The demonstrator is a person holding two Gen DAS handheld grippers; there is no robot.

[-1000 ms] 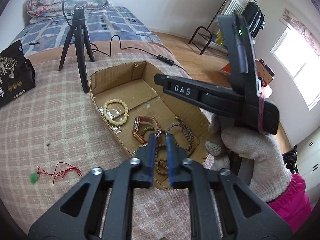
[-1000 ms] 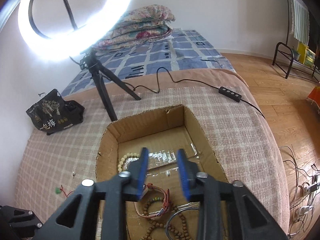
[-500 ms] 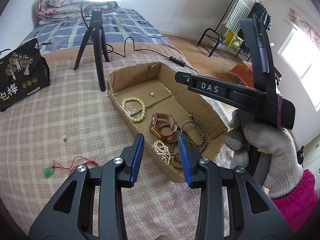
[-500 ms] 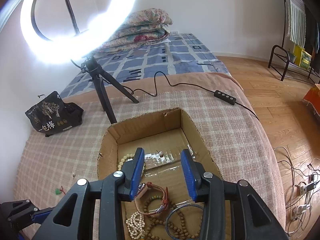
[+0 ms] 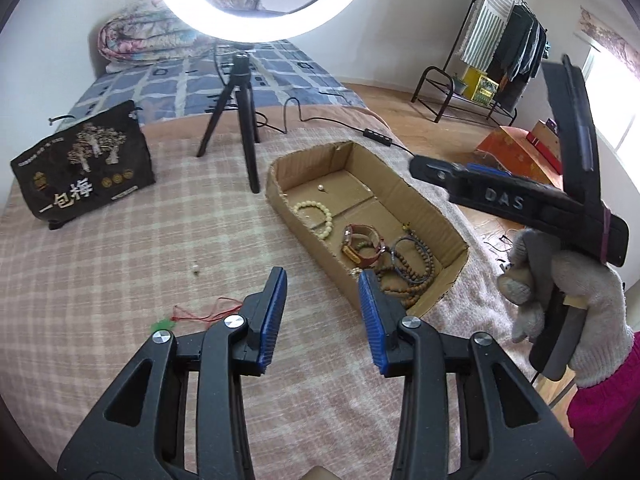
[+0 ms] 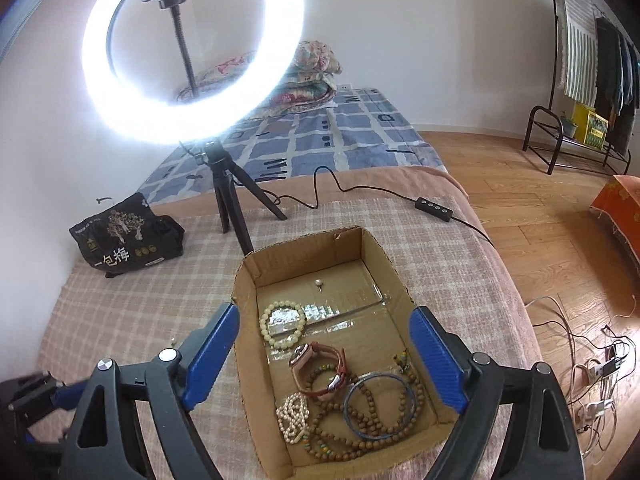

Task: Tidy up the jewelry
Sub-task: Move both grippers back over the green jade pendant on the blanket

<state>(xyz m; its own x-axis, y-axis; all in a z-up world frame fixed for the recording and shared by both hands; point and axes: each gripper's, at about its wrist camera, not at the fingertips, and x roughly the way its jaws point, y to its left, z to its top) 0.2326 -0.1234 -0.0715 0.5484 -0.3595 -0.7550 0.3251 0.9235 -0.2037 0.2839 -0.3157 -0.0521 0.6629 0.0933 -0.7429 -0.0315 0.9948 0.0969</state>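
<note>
Between picks. Cardboard box (image 6: 400, 280), frame centre, holds the bracelets and watch (image 6: 320, 368). Right gripper (image 6: 332, 364) just opened wide, empty; left gripper (image 5: 322, 312) just opened partway, empty. Next: red-string pendant (image 5: 188, 316), lower left, thin cord, pinch low. Loose pearl (image 5: 195, 268) nearby. Tripod (image 5: 240, 120) clear.

Both wrist views look steeply down (close) at one cardboard box (image 5: 404, 194).

Ring light (image 6: 192, 52), black pouch (image 5: 82, 164)
</note>
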